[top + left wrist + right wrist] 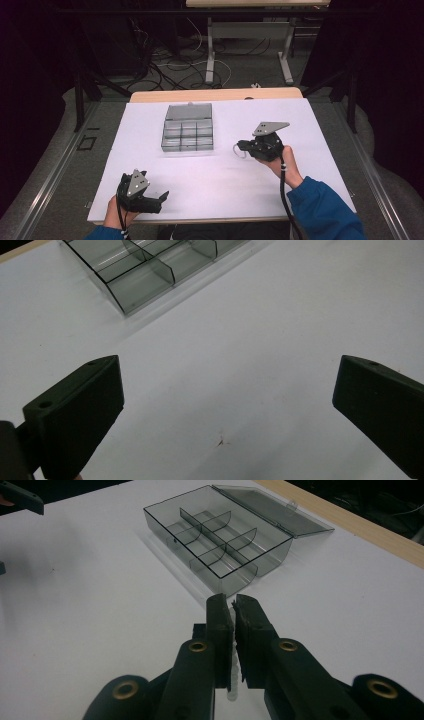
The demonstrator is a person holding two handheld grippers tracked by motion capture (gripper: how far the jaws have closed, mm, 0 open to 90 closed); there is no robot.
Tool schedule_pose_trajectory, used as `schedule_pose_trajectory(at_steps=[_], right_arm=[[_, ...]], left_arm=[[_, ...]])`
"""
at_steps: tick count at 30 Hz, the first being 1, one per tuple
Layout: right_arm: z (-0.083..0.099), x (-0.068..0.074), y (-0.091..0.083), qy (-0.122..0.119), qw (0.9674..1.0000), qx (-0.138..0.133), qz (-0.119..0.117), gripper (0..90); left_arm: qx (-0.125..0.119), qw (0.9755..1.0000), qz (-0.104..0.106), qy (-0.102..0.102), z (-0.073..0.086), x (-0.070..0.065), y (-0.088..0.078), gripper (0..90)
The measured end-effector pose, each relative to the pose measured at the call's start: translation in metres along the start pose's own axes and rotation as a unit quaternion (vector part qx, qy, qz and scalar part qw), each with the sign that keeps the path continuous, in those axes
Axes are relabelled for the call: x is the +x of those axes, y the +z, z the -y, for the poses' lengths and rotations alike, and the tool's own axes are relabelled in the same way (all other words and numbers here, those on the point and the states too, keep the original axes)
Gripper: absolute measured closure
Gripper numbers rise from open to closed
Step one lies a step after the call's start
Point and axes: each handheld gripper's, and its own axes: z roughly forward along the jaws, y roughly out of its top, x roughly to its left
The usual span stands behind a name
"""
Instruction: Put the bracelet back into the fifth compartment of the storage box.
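At about ten o'clock from the right gripper (243, 148), whose jaws clench a small clear loop (239, 152), the open compartment box (188, 134) lies nearer it than the wide-open left gripper (159, 198).

A lab: tangled floor cables (170, 65), a metal-legged bench (250, 30), dark curtains (380, 60).

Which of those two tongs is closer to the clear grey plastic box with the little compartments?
The right tongs, just beside the clear grey compartment box. The left tongs sit back near the table's front edge.
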Motion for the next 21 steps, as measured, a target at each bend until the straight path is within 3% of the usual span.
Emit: schedule_pose_trajectory(at_steps=[21], right_arm=[[-0.018, 0.005, 0.018, -0.007, 0.9999, -0.005, -0.007, 85.7]], left_arm=[[-0.001, 1.0000, 0.005, 0.000, -0.001, 0.000, 0.000, 0.1]])
